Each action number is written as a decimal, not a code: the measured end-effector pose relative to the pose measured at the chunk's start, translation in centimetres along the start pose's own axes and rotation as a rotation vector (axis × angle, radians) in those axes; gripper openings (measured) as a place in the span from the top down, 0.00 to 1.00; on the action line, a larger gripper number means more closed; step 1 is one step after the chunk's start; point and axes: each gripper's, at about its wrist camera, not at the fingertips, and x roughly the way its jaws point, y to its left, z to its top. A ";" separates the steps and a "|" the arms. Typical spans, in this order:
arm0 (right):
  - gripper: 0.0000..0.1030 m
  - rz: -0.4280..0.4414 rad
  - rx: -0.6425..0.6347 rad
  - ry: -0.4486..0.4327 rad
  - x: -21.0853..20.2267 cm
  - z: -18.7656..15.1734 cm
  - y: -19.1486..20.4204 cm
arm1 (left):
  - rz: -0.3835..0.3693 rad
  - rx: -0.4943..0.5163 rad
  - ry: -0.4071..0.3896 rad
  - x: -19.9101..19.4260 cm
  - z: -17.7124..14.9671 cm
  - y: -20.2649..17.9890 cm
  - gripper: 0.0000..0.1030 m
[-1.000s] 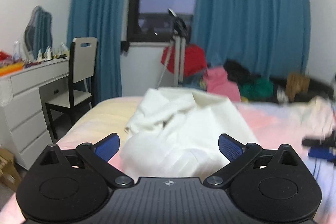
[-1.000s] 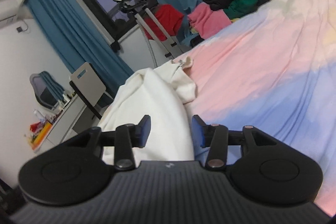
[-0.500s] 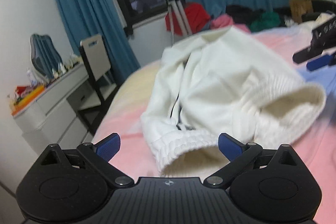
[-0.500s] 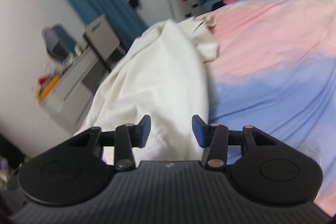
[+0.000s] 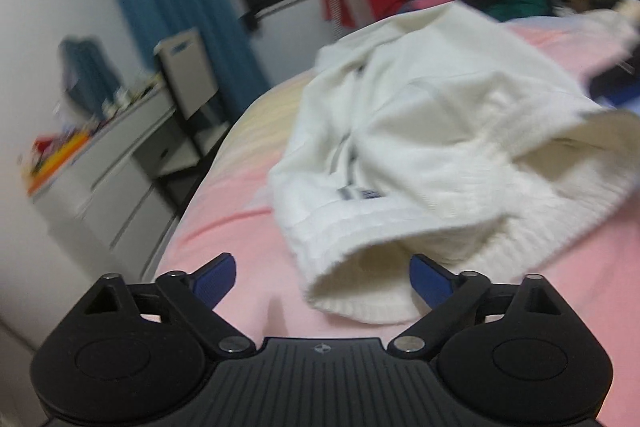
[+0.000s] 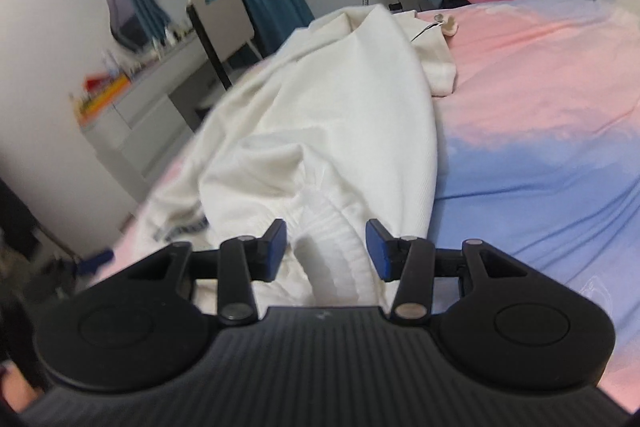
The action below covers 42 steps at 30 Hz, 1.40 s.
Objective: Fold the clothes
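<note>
Both grippers have dropped close to the hem of the white garment (image 5: 432,131), which lies crumpled on the bed (image 6: 540,99). Left gripper (image 5: 322,277) is wide open at the ribbed hem (image 5: 352,251); right gripper (image 6: 326,247) straddles its cuff, gapped, not pinching. Grasping looks next.

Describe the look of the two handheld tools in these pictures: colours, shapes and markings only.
Both look alike. The left tool has a black ribbed body with a small round logo, two rounded black lobes with circular recesses, angled black linkage bars with silver pivot pins, and blue pads on its fingertips. The right tool matches, with blue-padded fingertips. No cables, sleeves or hands show.
</note>
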 end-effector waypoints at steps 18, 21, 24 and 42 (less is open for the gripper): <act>0.56 -0.253 -0.146 -0.002 -1.1 -1.4 -1.0 | 0.108 -0.584 -0.152 -1.2 1.0 10.1 0.28; 0.86 -0.198 -0.159 0.010 -0.8 -2.3 0.2 | 0.077 -0.551 -0.218 -1.9 2.1 9.5 0.50; 0.87 -0.109 -0.145 0.038 -0.1 -3.7 2.2 | 0.054 -0.553 -0.245 -0.8 4.4 9.5 0.84; 0.89 0.380 0.021 0.103 18.2 2.8 21.2 | 0.068 -0.516 -0.211 20.0 22.4 30.9 0.88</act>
